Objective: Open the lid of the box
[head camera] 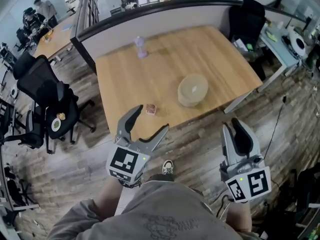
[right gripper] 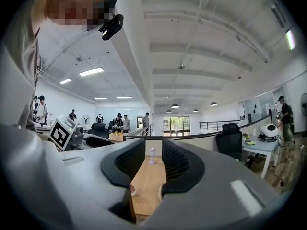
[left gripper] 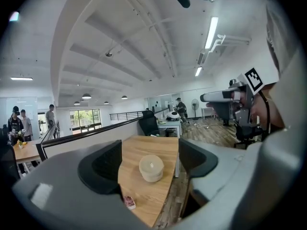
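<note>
The box (head camera: 192, 90) is a round, pale beige tub with its lid on, resting on the right half of a wooden table (head camera: 125, 84). In the left gripper view the box (left gripper: 151, 168) shows far ahead, framed between the jaws. My left gripper (head camera: 150, 120) hangs over the table's near edge, short of the box, jaws wide open and empty. My right gripper (head camera: 232, 125) is off the table over the floor, to the right of and nearer than the box. Its jaws stand a narrow gap apart with nothing between them.
A small red-and-white item (head camera: 151, 109) lies near the table's front edge by the left gripper. A small purple object (head camera: 141, 47) stands at the far edge. Black office chairs (head camera: 45, 94) stand left; a partition (head camera: 150, 14) runs behind. My shoe (head camera: 168, 167) is below.
</note>
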Demonstrator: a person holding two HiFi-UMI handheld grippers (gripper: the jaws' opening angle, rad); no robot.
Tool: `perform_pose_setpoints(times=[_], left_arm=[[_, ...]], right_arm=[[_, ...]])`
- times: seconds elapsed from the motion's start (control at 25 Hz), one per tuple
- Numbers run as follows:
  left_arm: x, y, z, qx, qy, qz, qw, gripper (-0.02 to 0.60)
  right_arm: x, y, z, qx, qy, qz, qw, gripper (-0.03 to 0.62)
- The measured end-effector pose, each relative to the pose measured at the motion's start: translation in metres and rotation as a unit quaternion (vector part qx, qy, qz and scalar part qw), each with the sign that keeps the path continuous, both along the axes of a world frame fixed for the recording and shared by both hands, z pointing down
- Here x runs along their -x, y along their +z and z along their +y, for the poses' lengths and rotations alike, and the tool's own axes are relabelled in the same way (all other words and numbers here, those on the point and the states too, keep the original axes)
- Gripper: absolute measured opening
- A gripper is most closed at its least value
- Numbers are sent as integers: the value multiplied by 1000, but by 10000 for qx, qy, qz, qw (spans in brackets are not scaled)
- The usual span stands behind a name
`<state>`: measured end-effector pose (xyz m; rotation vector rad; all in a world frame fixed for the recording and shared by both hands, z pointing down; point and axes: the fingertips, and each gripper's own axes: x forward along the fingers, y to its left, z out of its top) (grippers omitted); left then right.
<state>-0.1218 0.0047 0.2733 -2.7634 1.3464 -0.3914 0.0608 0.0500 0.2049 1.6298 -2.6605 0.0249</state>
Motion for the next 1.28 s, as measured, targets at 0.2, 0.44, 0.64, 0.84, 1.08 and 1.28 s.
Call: perform_pose_setpoints(times=[0.2,0.44,0.64,0.84,1.08,1.28], left_arm=[[2,5,-53,75,52,33,10000,371],[-2,13,-96,165,102,82,9998,371],[-14,24,-117,301,147,126,9994,371],[-37,30,-141,333,-7,62,9994,371],[-60,38,-172,417,-344,-200,9983,371],[-82,30,-211,281,-746,-261,9965,371]], right_arm=[[7,2,-55,71,19,52,10000,92],[4,10,-99,219,17,134,9997,92],[-7,23,-123,312,25,134,9994,92],[-27,30,-154,404,-236,85,9989,92],[-39,40,-201,466,-849,161,9952,92],[-68,35,-248,465,-1342,100,9898,92]])
